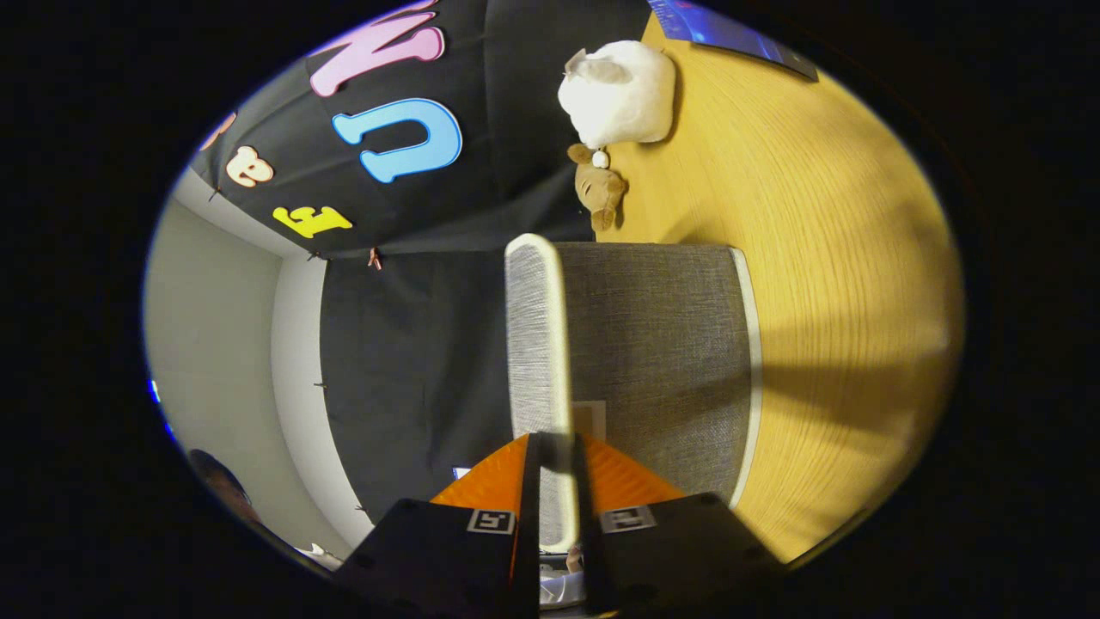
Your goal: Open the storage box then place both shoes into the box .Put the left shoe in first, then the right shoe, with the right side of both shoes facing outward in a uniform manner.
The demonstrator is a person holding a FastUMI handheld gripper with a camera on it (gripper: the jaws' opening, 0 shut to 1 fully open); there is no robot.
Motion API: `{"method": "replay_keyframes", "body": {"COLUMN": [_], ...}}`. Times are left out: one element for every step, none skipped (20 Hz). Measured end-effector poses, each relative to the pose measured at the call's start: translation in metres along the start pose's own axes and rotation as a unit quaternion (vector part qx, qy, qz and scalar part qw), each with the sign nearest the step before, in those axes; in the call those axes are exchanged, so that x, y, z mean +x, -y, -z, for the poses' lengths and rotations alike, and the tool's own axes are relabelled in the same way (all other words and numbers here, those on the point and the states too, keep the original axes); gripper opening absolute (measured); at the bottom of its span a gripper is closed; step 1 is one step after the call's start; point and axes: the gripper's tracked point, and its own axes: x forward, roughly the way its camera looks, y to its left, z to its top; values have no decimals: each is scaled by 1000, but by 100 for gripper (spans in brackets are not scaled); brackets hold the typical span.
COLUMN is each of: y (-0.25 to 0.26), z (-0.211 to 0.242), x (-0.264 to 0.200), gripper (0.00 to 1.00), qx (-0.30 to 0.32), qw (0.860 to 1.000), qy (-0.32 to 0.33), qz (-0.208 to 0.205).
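Wooden table [825, 258] runs under the grey fabric storage box [662, 344]. Its lid [537, 344] stands swung up on edge, pinched between the gripper [554, 464] fingers, presumably so shoes can go in. Two plush toys [614, 94] sit beyond the box.

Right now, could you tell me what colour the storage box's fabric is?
Grey woven fabric with a pale trim, best seen in the gripper view: the storage box, whose lid the fingers pinch.

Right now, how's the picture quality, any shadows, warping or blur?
In the gripper view, fisheye distortion curves the wooden table; a soft dark shadow lies across it beside the grey storage box; the box lid, pinched between the fingers of the gripper, looks sharp; the white plush toy looks slightly overexposed.
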Motion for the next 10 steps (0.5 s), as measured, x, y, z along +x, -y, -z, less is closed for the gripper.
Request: {"method": "replay_keyframes", "body": {"y": [-5,-9,-14,-23,-30,-39,-52,-63,-74,-87], "z": [-3,-2,4,8,9,9,10,11,14,15], "x": [-7,-4,-6,-7,-6,-4,-3,-1,3,9], "gripper": [12,7,5,5,5,5,4,4,4,5], "qx": [-1,-11,-23,-32,-40,-48,-55,-66,-75,-83], "qw": [1000,1000,1000,999,999,999,998,998,997,996], "qy": [2,6,0,-2,0,6,11,19,22,24], "qz": [-12,-14,-12,-12,-10,-9,-15,-15,-15,-17]}}
